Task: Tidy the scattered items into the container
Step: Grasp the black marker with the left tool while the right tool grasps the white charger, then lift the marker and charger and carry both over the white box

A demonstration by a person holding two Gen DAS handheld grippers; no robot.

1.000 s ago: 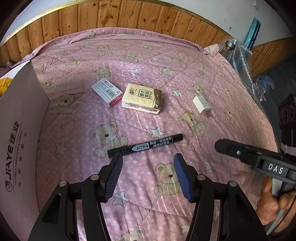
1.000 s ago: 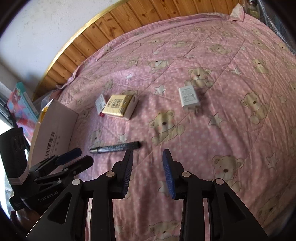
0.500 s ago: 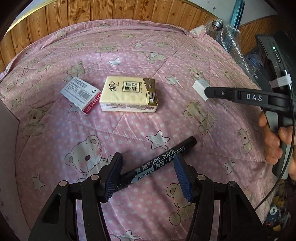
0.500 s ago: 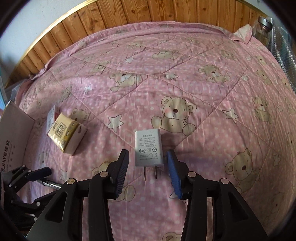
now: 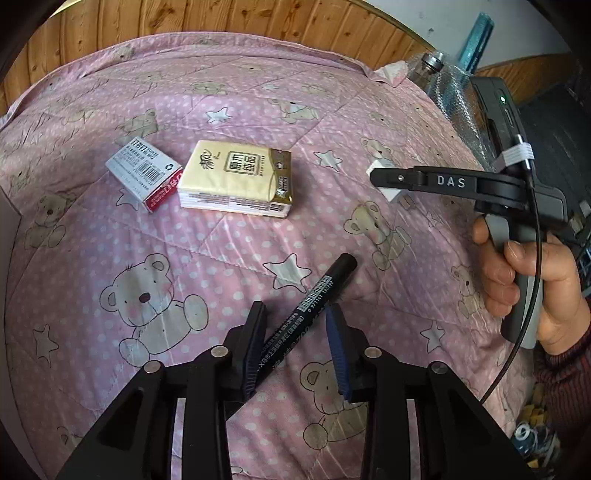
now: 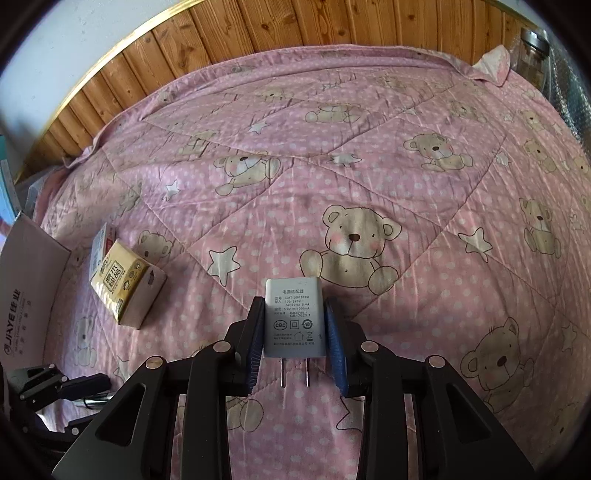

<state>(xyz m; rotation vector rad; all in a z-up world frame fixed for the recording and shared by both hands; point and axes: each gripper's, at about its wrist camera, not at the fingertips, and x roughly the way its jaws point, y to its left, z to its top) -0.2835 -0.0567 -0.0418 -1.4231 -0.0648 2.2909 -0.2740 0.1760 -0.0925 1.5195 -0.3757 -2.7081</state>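
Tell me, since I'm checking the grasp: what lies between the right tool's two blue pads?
In the right wrist view, the white rectangular power adapter sits between the right tool pads, prongs pointing back toward the camera.

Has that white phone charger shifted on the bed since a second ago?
Cannot tell: both cameras moved. In the right wrist view the white charger lies near the same big bear print, now between the right gripper fingers.

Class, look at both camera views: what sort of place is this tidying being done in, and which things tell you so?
Most likely a bedroom at home. The work surface is a bed covered by a pink teddy-bear quilt, with a wooden headboard behind it, and household odds and ends such as a tissue pack lie on it.
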